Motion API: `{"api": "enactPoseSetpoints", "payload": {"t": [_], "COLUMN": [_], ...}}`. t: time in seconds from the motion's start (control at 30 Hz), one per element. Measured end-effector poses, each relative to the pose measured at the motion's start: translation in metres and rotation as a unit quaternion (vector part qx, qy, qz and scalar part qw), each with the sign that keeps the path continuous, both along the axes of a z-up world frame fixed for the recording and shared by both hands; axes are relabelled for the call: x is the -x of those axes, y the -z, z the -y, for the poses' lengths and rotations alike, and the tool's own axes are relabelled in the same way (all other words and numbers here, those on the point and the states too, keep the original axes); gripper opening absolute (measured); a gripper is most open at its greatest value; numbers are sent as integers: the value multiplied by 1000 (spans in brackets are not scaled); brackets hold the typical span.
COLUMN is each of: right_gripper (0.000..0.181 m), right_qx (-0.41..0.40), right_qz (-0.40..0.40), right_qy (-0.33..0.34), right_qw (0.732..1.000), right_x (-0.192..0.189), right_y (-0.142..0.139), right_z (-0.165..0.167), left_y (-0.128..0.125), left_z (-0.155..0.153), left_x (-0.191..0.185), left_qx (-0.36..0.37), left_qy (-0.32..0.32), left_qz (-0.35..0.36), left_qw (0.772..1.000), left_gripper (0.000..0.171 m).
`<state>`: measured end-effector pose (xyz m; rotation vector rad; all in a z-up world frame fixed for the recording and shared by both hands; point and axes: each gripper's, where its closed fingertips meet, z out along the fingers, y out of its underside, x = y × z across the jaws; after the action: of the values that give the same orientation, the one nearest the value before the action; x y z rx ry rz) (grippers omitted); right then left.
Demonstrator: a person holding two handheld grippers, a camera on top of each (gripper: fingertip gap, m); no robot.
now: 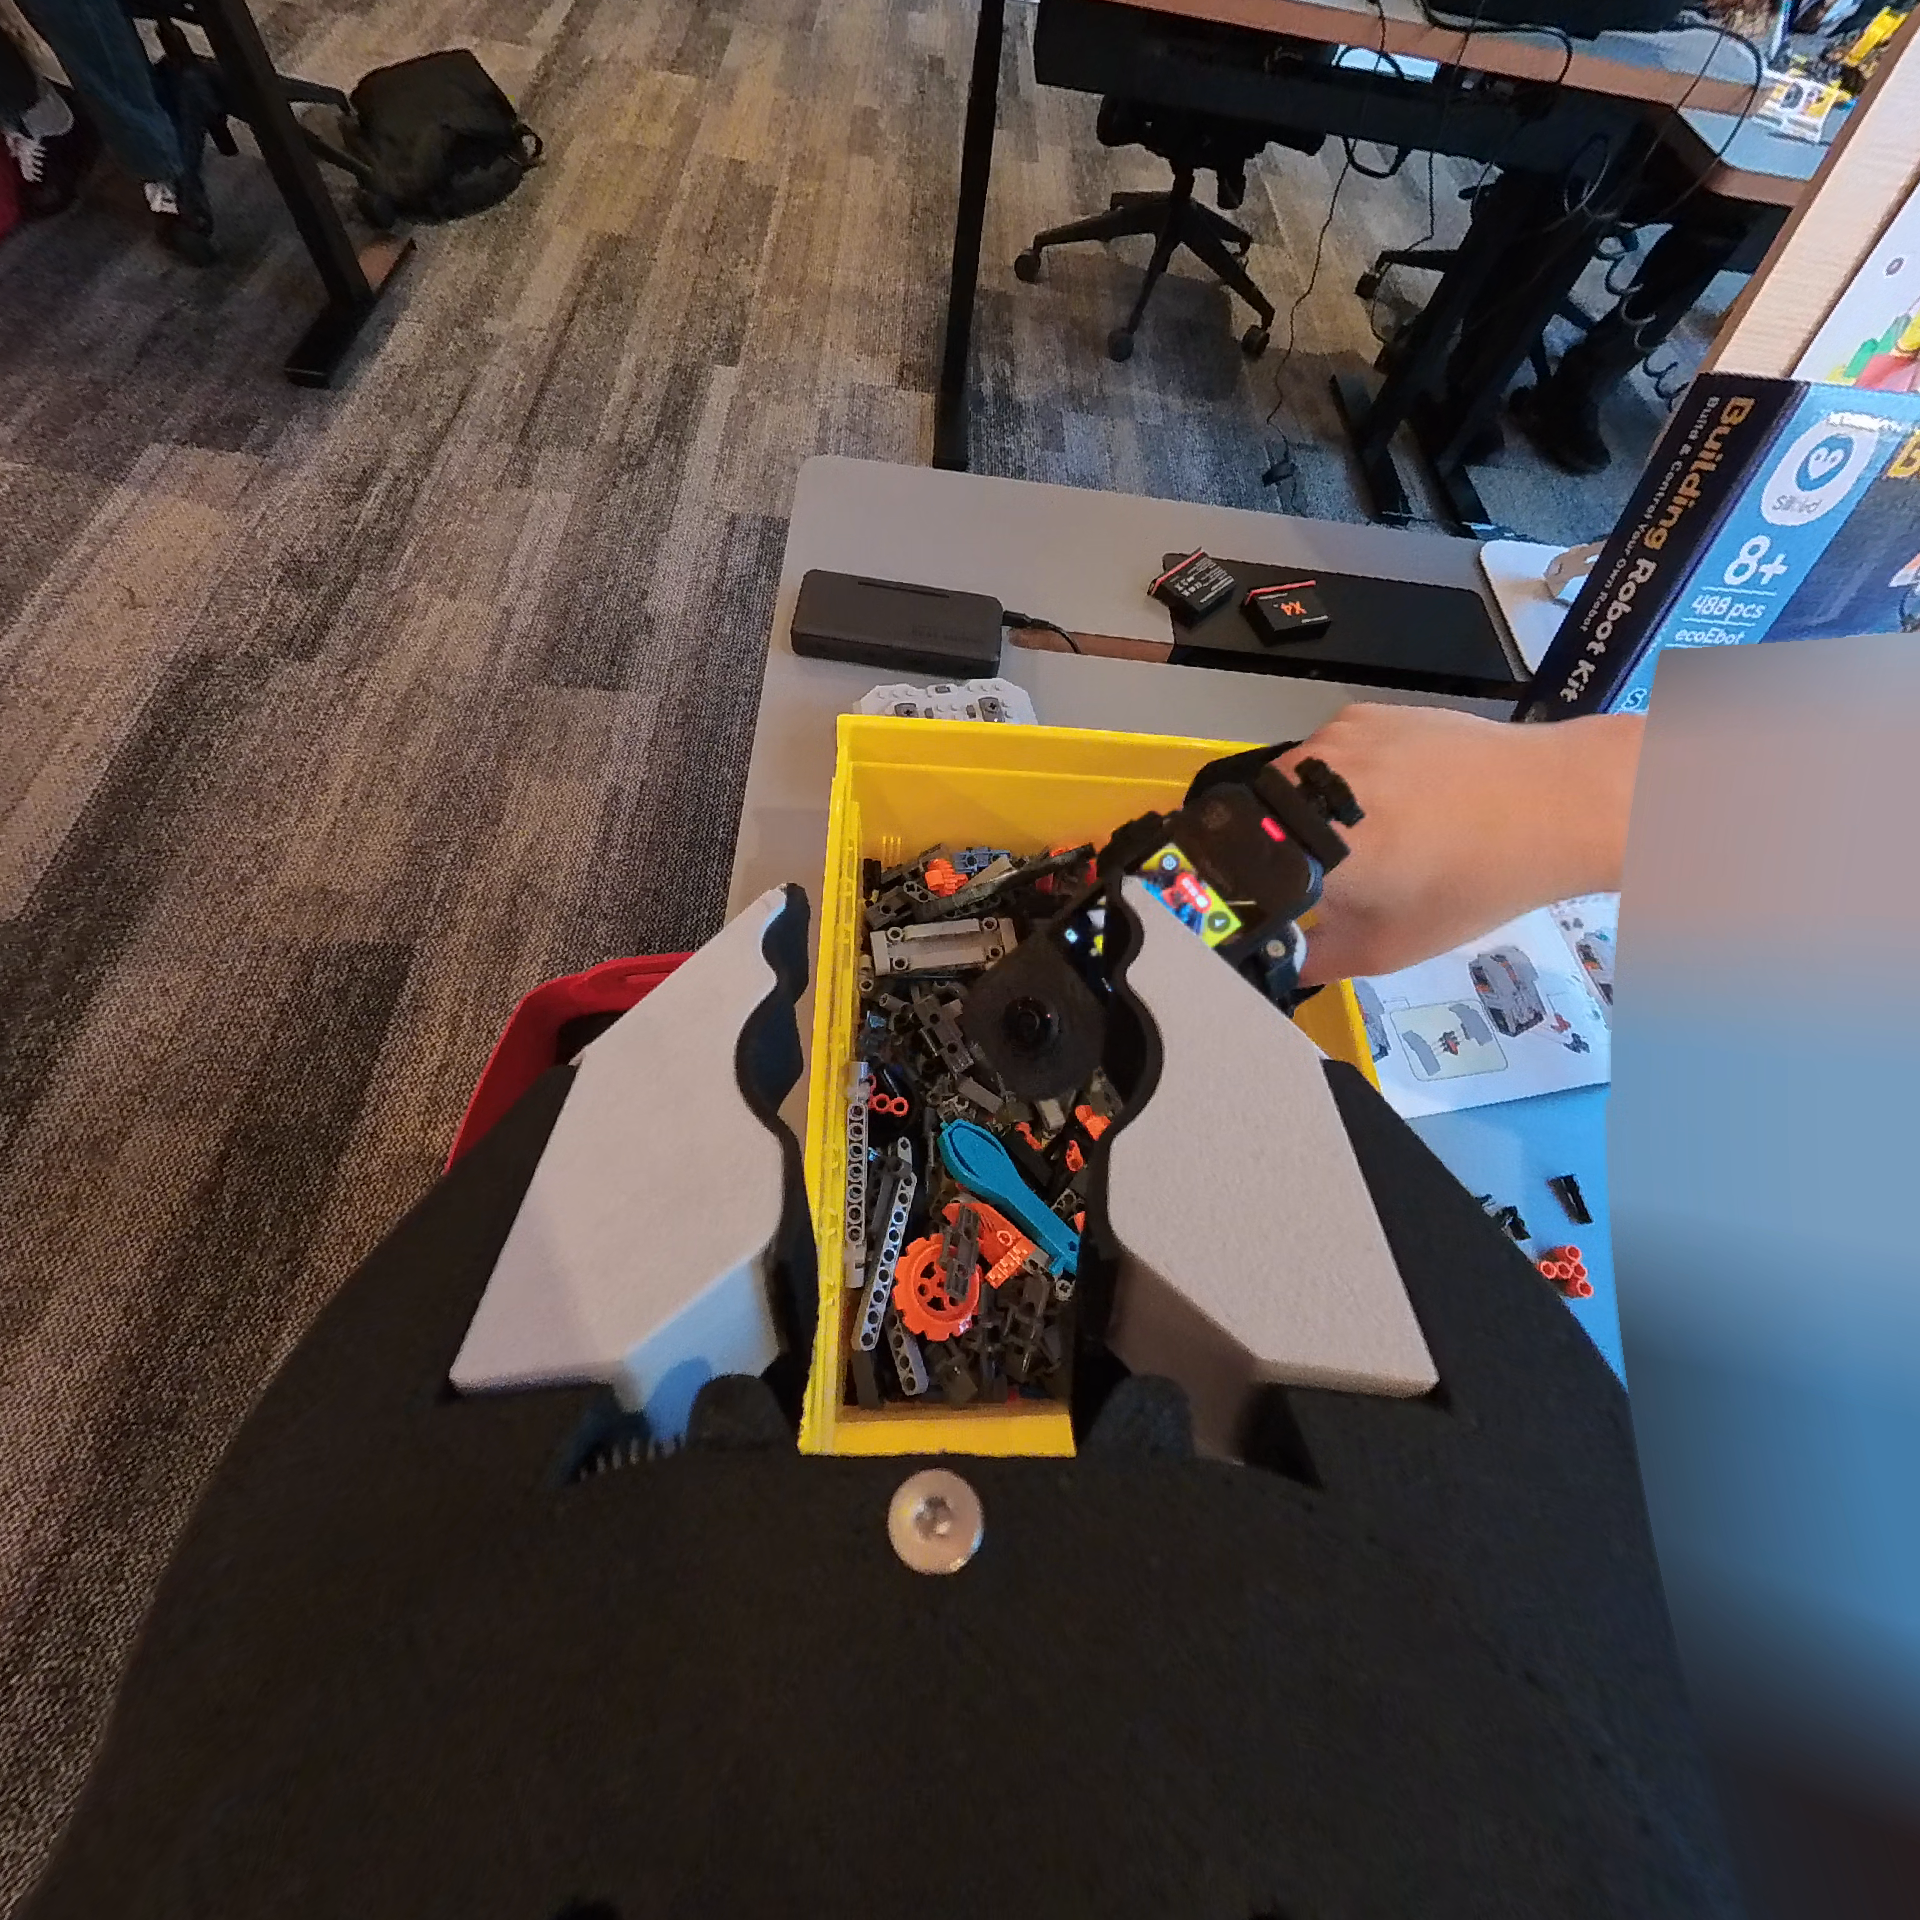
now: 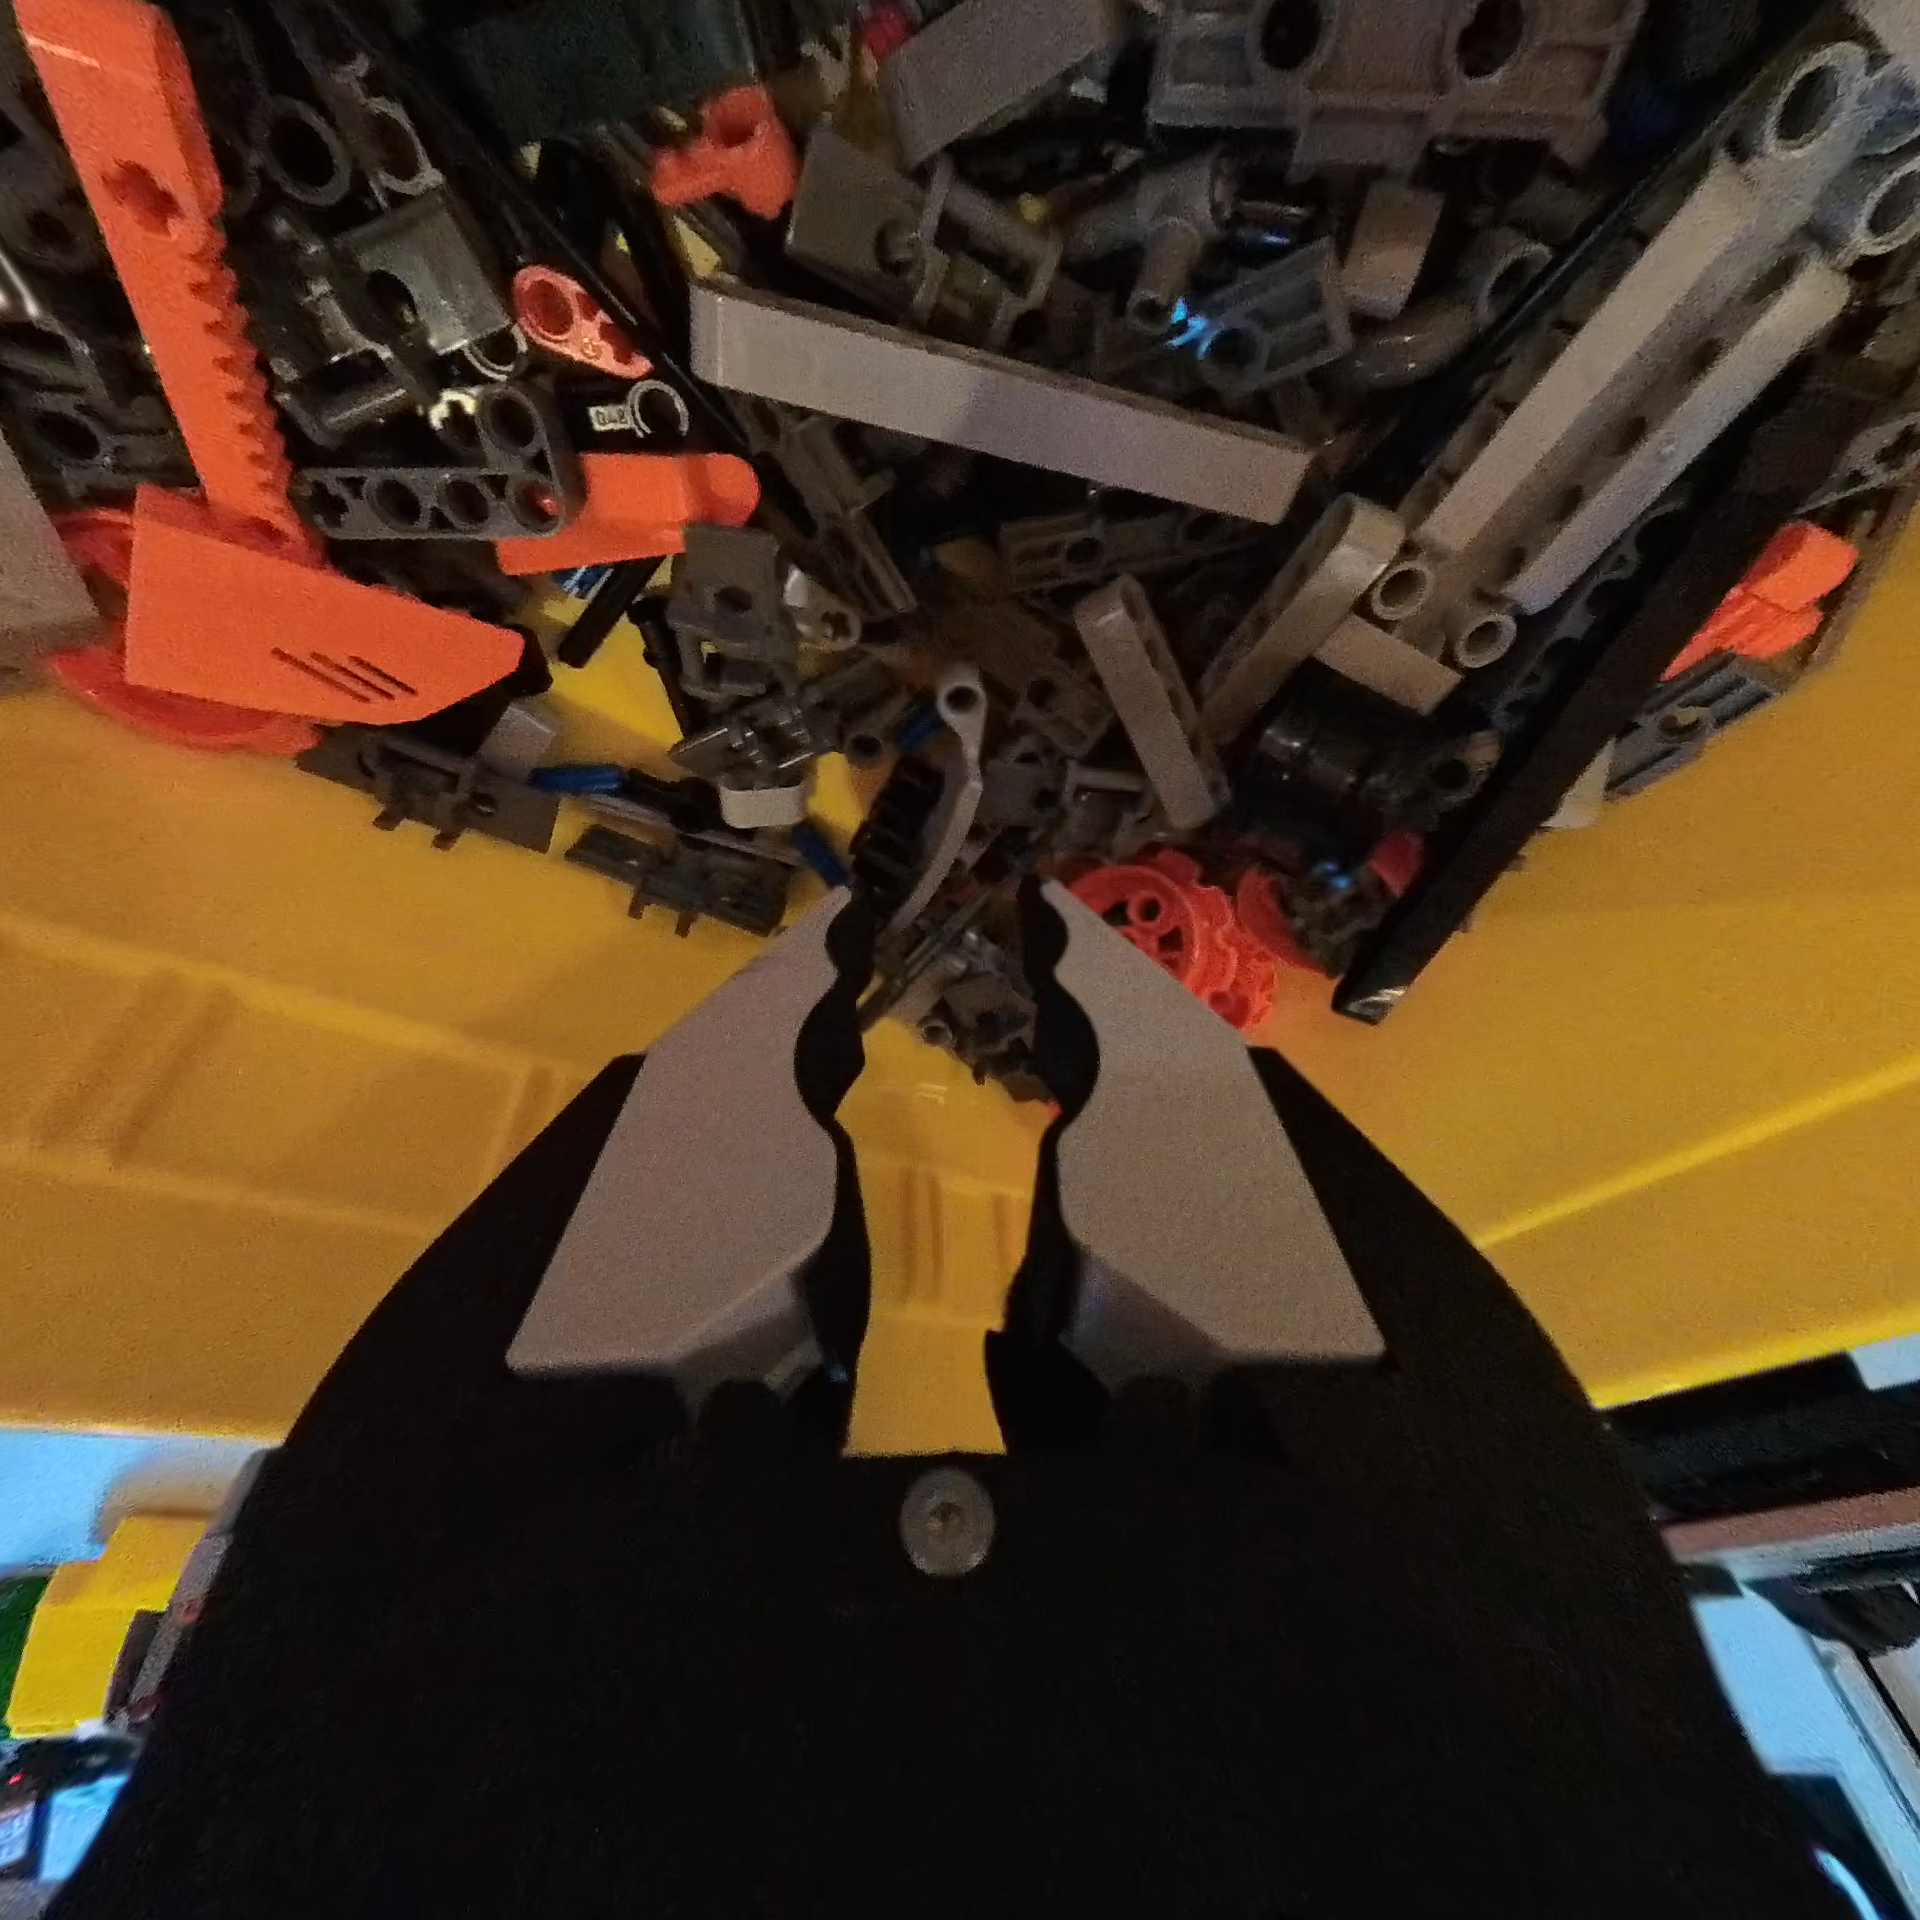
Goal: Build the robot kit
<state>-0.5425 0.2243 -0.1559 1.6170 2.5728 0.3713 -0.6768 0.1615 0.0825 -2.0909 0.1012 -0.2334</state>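
Observation:
A yellow bin (image 1: 1039, 790) on a grey table holds a heap of building-kit parts: grey and black beams, an orange gear (image 1: 935, 1278) and a blue tool (image 1: 997, 1174). My left gripper (image 1: 956, 899) hangs open and empty above the bin's near left wall. A hand (image 1: 1455, 831) holds my right gripper (image 1: 1039, 1029) down inside the bin. In the right wrist view the right gripper (image 2: 940, 899) is partly open, its tips in the heap on either side of small dark grey parts (image 2: 956, 977), beside a curved grey piece (image 2: 961, 769) and an orange gear (image 2: 1174, 945). The bin's yellow wall (image 2: 312, 1039) is just behind.
A red container (image 1: 582, 997) sits left of the bin. A black power bank (image 1: 896, 623), a black pad (image 1: 1351, 634), a kit box (image 1: 1714, 540), an instruction sheet (image 1: 1475, 1029) and loose orange pins (image 1: 1564, 1270) lie on the table. An office chair (image 1: 1164, 218) and desks stand beyond. My right fingertips sit around 30 cm from my left ones.

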Motion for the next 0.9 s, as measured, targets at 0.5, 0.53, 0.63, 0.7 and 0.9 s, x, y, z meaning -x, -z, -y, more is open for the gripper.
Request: {"api": "enactPoseSetpoints", "payload": {"t": [0.5,0.53,0.63,0.7,0.9], "right_gripper": [28,28,54,78,87], "right_qx": [-55,-30,117,172,113], "right_qz": [-121,-134,-163,-136,-70], "right_qy": [19,19,14,8,-18], "right_qw": [991,990,979,976,991], "right_x": [44,47,59,55,45], "right_y": [-39,-42,-47,-40,3], "right_z": [-26,-16,43,73,81], "left_y": [0,0,0,1,0], "left_z": [0,0,-1,-1,0], "left_x": [-1,-1,-1,-2,-2], "left_qx": [0,0,0,2,0], "left_qy": [-1,-1,0,1,0], "left_qz": [-2,-2,-2,-5,-3], "left_qw": [1000,1000,1000,1000,1000], "left_gripper": [54,54,54,54,54]}}
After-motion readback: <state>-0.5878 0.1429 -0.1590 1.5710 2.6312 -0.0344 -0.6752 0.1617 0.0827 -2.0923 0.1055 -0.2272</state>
